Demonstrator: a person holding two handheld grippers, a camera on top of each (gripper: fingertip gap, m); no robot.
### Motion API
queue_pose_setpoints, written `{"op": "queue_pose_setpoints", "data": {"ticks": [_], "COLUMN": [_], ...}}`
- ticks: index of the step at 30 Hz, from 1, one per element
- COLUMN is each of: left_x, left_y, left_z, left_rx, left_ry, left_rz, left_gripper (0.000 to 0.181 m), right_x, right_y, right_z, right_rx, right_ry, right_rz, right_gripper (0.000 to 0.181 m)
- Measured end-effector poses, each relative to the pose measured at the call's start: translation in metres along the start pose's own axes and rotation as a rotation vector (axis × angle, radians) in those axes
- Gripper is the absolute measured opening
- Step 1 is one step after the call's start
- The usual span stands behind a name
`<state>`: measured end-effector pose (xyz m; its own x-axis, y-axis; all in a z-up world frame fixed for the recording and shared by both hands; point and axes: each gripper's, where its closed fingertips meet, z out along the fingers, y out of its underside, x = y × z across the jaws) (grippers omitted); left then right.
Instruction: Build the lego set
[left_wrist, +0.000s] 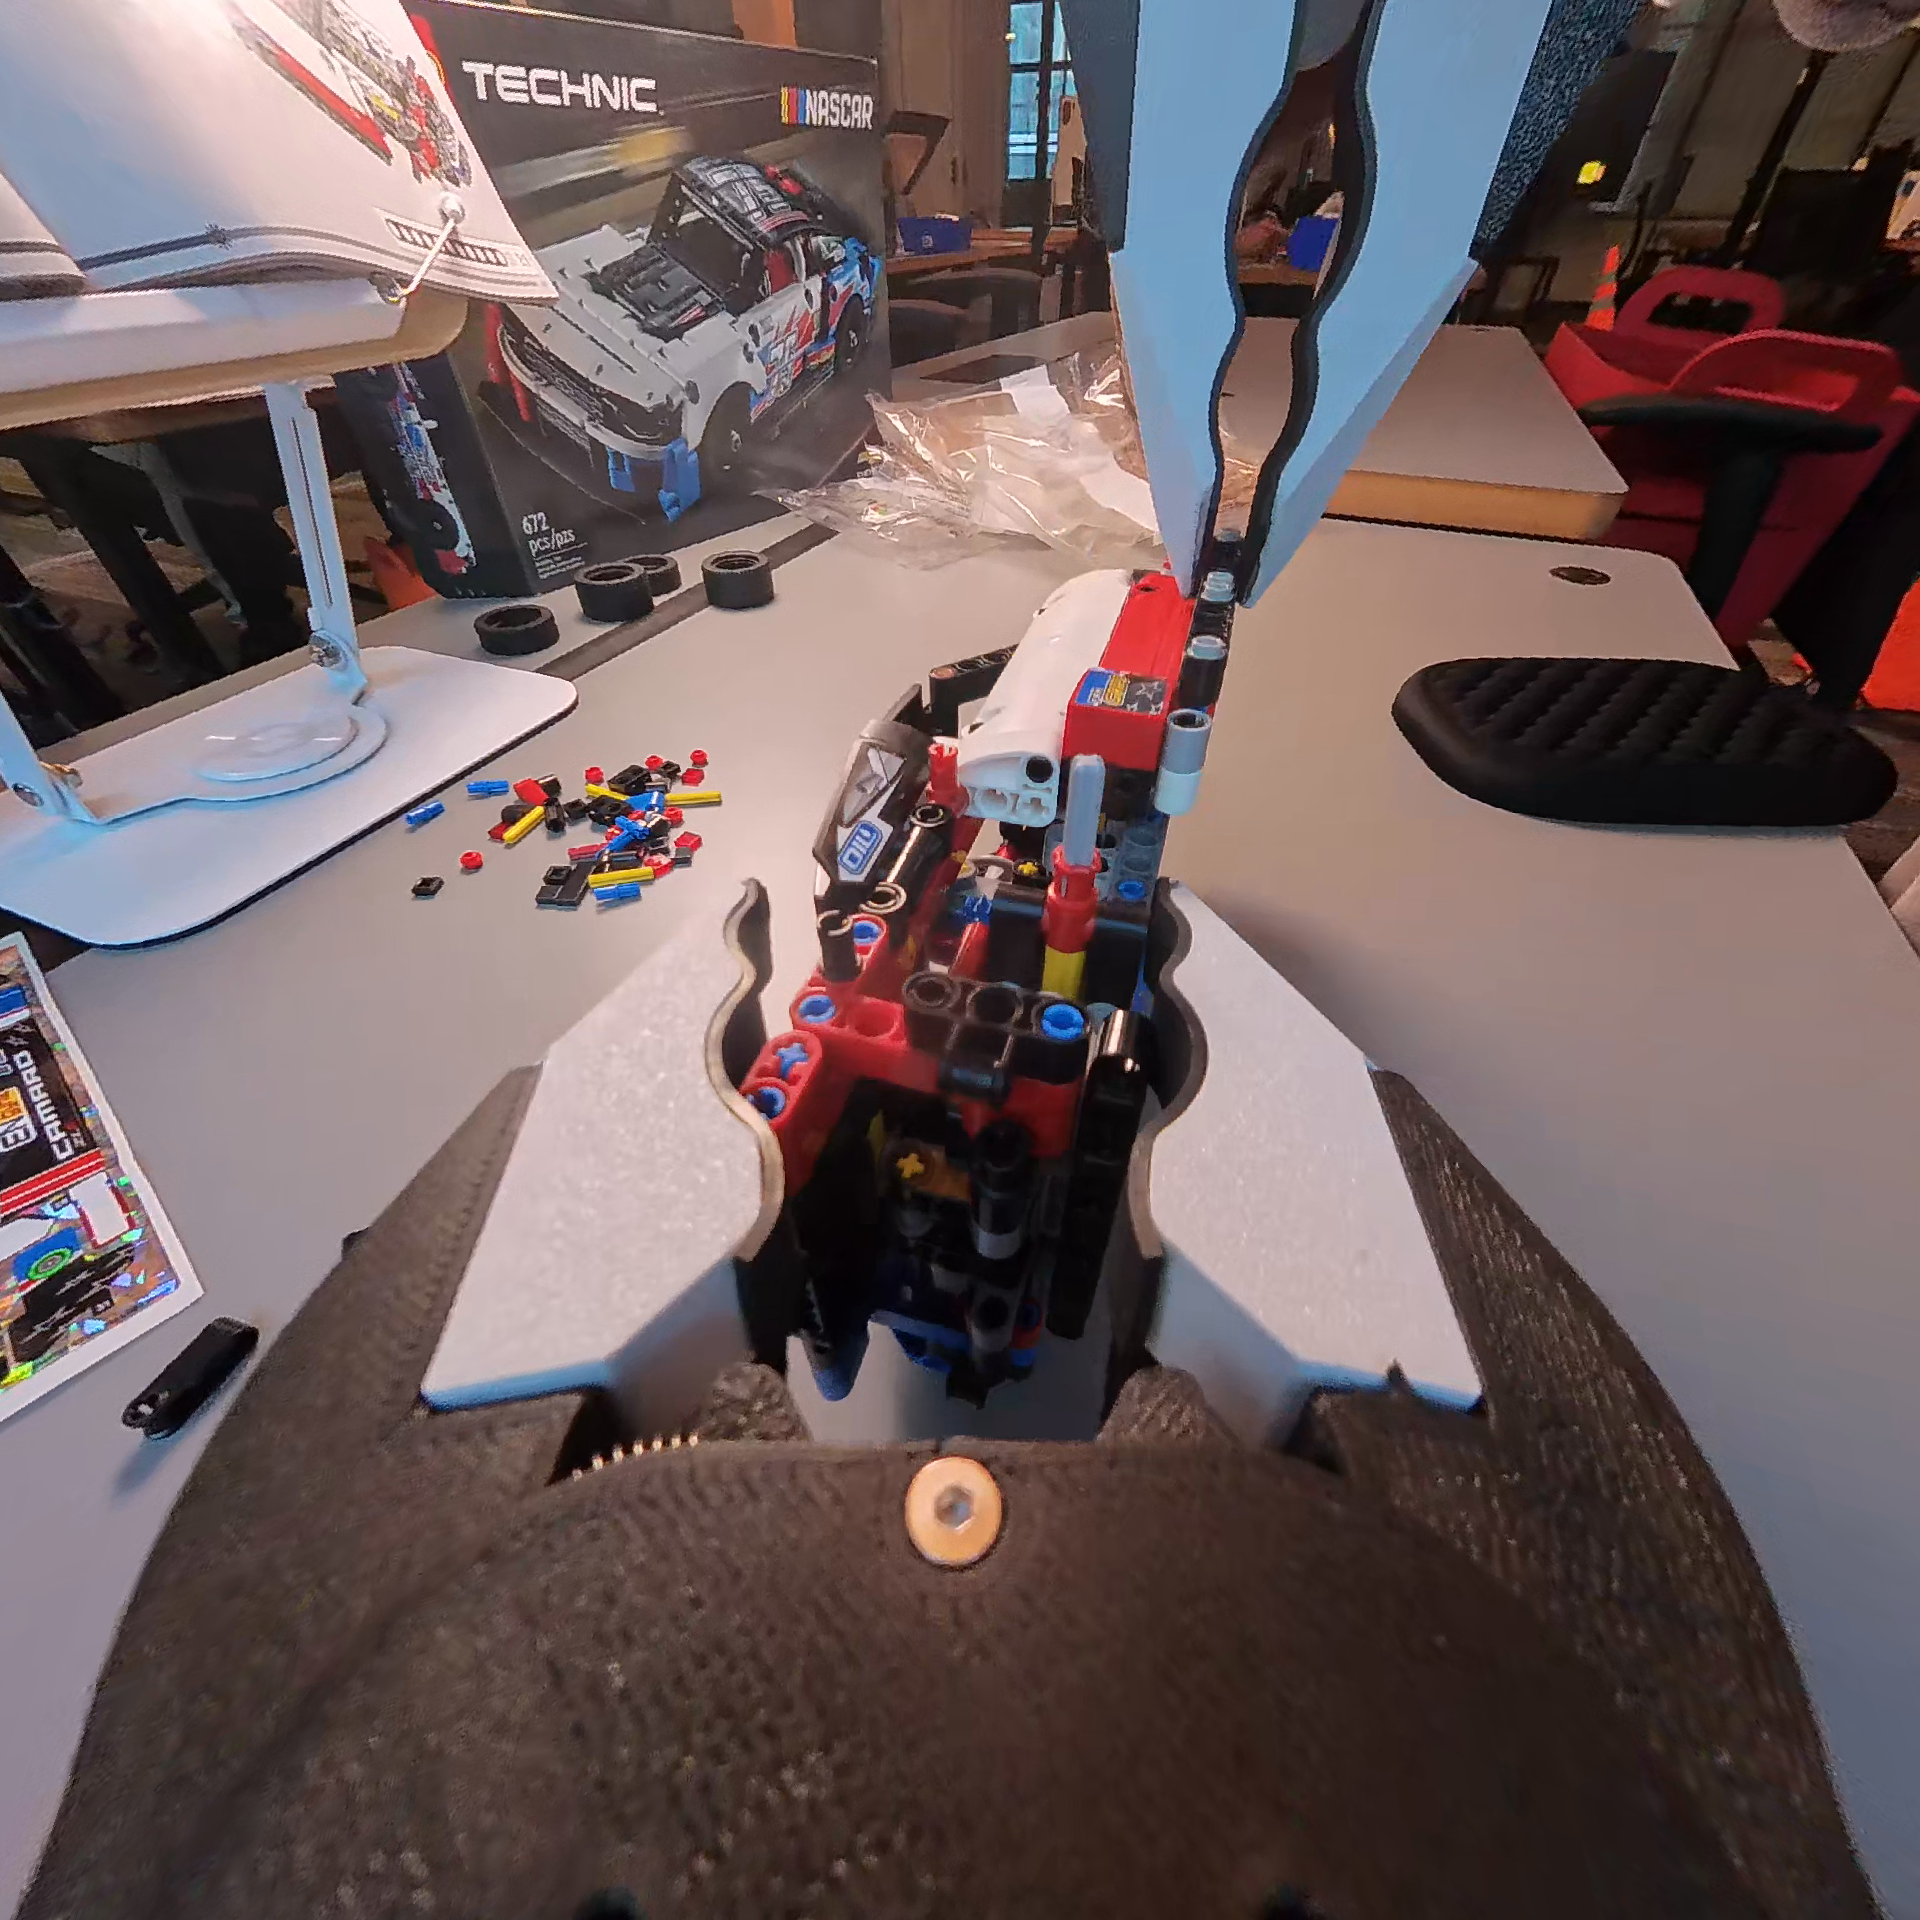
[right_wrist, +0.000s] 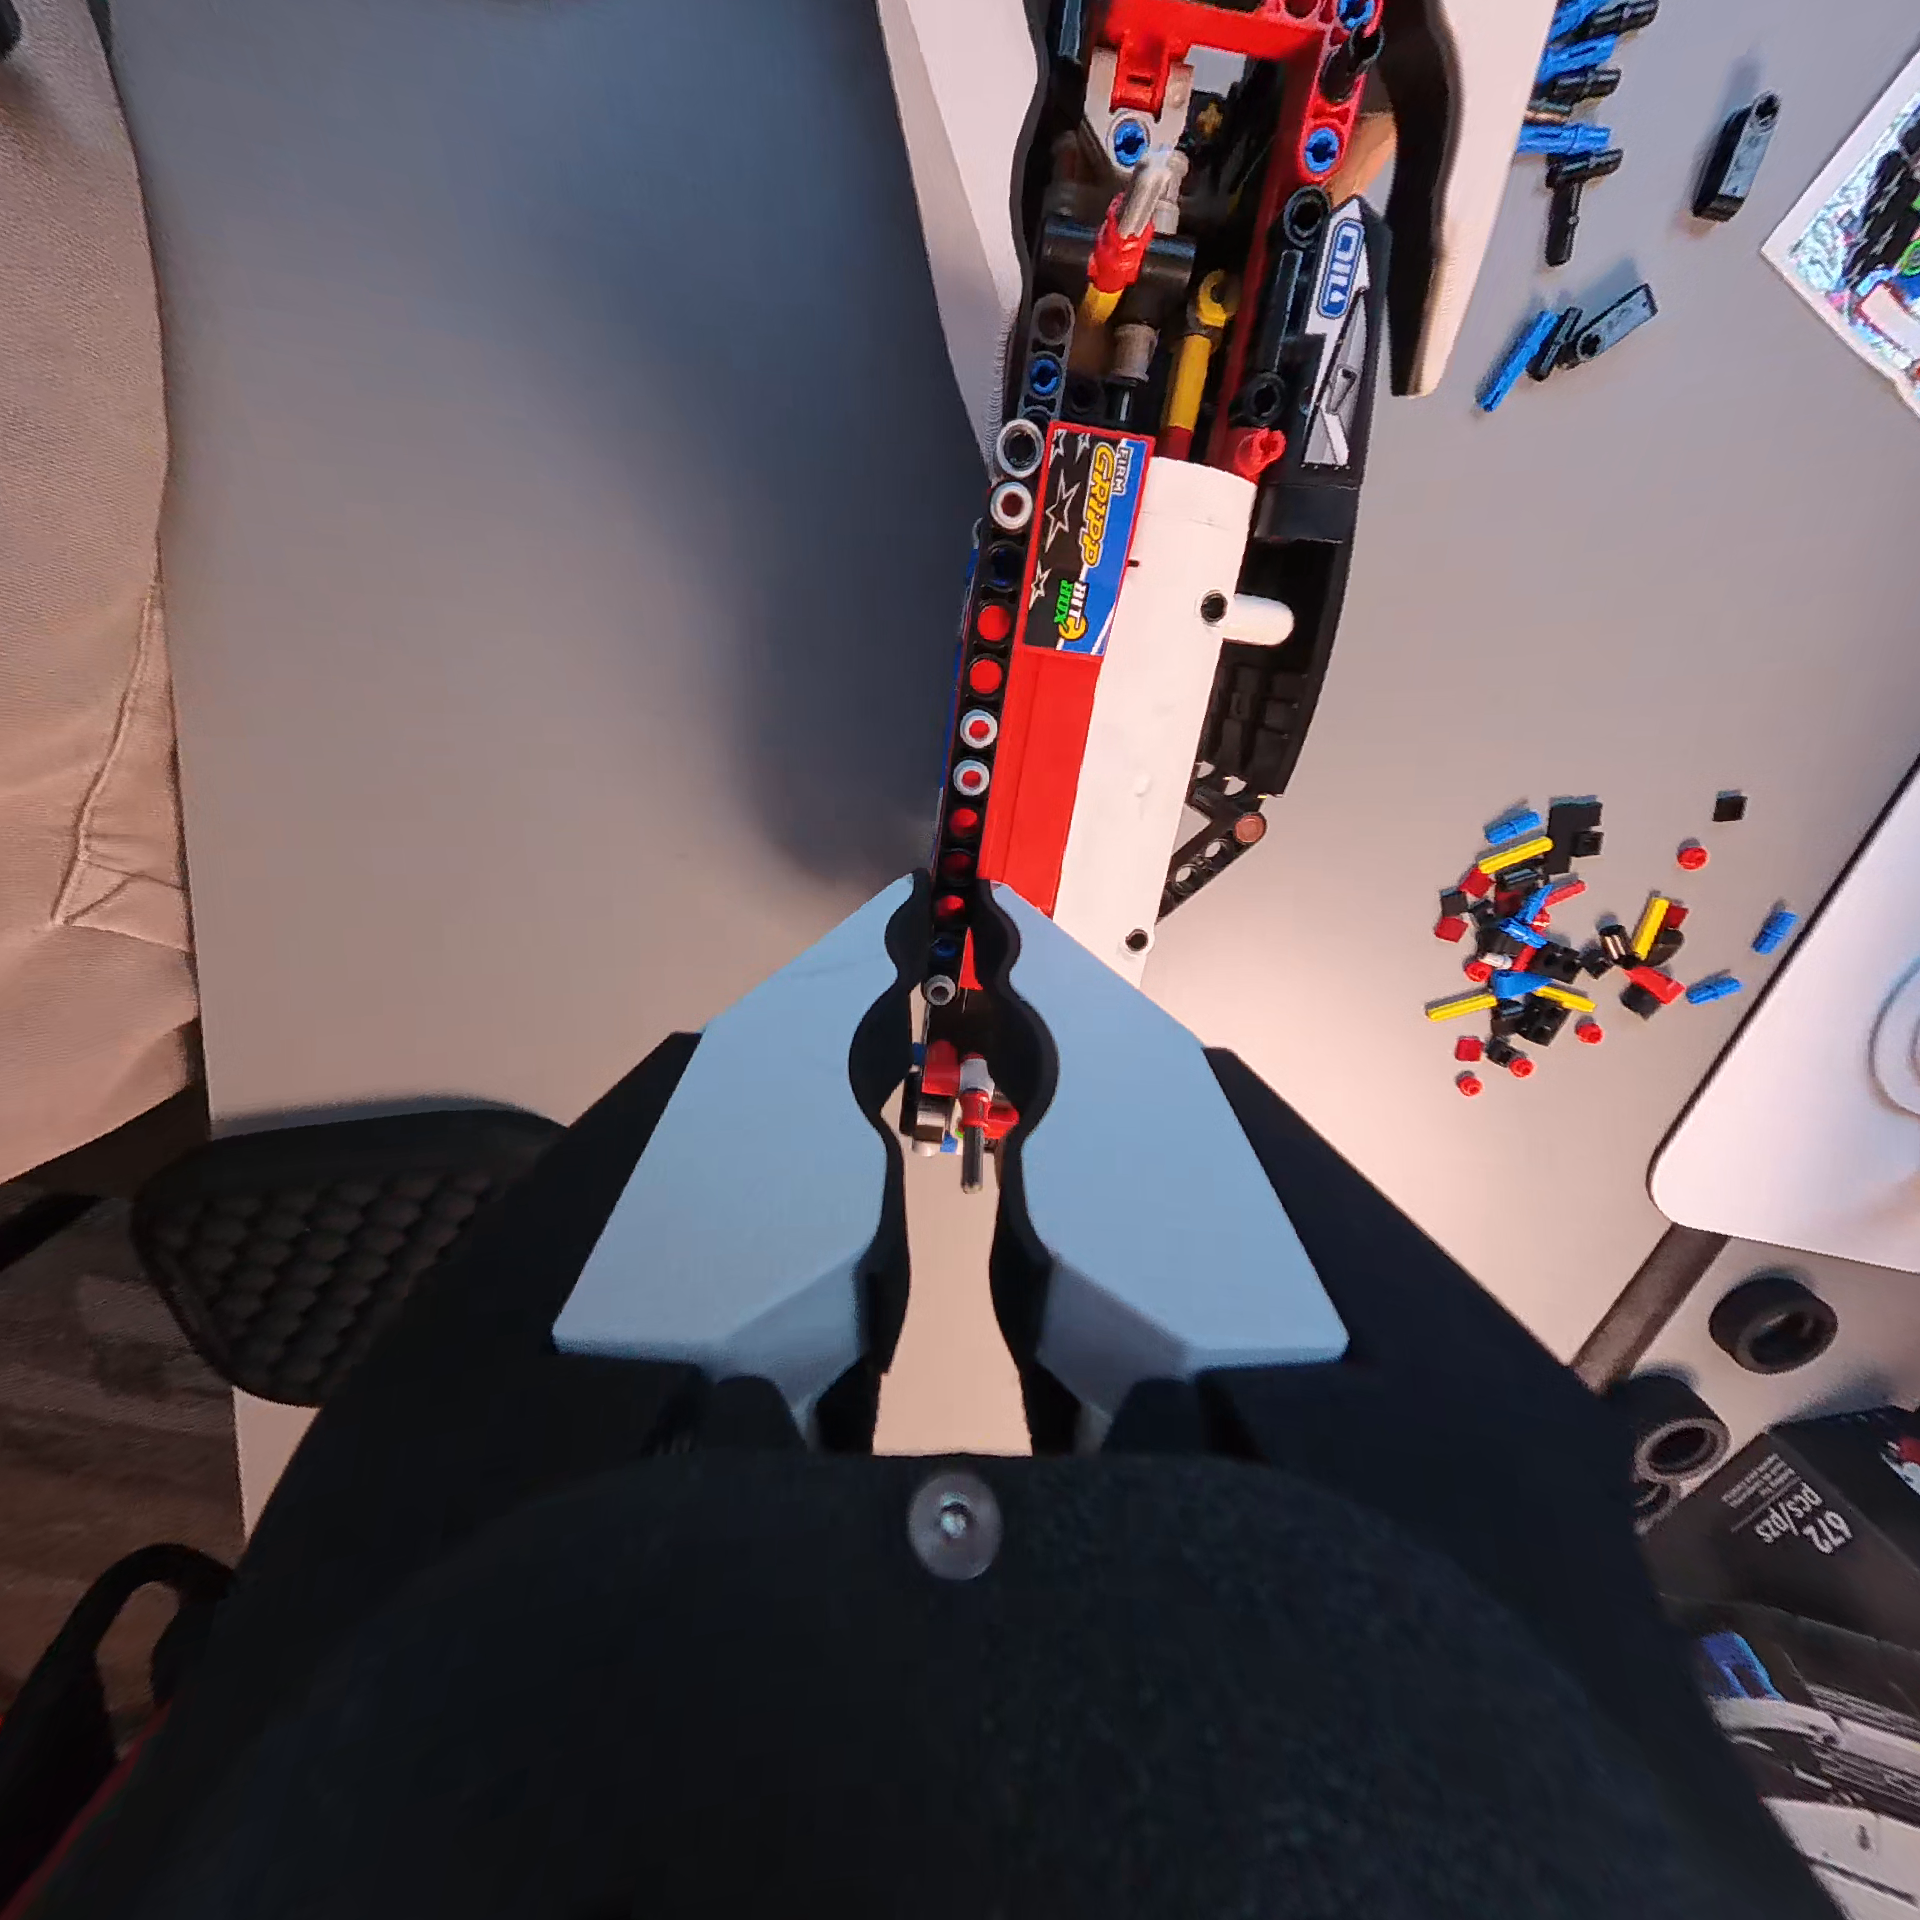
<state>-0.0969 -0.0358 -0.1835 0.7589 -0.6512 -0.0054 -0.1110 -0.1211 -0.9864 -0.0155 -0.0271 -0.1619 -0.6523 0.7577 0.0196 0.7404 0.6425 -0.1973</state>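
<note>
Lego car chassis, partly built in red, black and white, sits between both sets of jaws above the grey table. The left gripper has its grey fingers closed around the near end of the model, the wavy black pads pressing the red and black beams on either side, so those jaws are pinching the chassis. From the far side the right gripper comes in with its tips nearly together, clamped on the far end of a long black holed beam that runs along the model's red panel.

In the right wrist view the same grip shows closely: the right gripper holds that beam's end between its tips, and a small red and grey cluster of pins lies in the gap farther back between its fingers. Beyond these jaws stretch a white curved panel and a stickered red tile, with the left gripper's fingers flanking the model's far end.

To the left of the left jaws lies a scatter of loose small pieces, and farther out beyond them, four black tyres, the set's box and a white stand carrying the instruction booklet. A sticker sheet and a black part lie beside the left finger. Crumpled clear bags sit behind the right jaws.
</note>
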Motion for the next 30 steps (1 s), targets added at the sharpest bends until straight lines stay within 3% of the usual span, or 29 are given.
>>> {"op": "queue_pose_setpoints", "data": {"ticks": [5,8,11,16,20,26,30], "left_x": [0.003,0.007,0.027,0.043,0.040,0.040,0.046], "left_y": [-0.008,-0.030,-0.050,-0.029,-0.003,0.008,0.008], "left_z": [-0.008,-0.016,-0.011,0.029,0.041,0.044,0.043], "left_rx": [-0.022,-0.060,-0.161,-0.545,-0.756,-0.800,-0.779], "left_ry": [-0.024,-0.043,0.047,0.168,0.249,0.251,0.254], "left_rz": [0.085,0.168,0.214,0.399,0.343,0.347,0.370], "left_gripper": [0.076,0.078,0.075,0.064,0.064,0.049,0.048], "right_x": [-0.006,-0.009,-0.010,-0.013,-0.013,-0.005,-0.010], "right_y": [0.000,0.001,0.000,-0.003,-0.006,0.003,0.003], "right_z": [0.002,0.001,0.002,0.002,0.002,0.003,0.003], "right_rx": [0.046,0.076,0.096,0.146,0.202,0.267,0.329], "right_ry": [0.004,0.010,0.026,0.036,0.061,0.078,0.009], "right_rz": [0.032,0.049,0.047,0.025,0.030,0.102,0.151], "right_gripper": [0.004,0.004,0.004,0.004,0.005,0.012,0.005]}}
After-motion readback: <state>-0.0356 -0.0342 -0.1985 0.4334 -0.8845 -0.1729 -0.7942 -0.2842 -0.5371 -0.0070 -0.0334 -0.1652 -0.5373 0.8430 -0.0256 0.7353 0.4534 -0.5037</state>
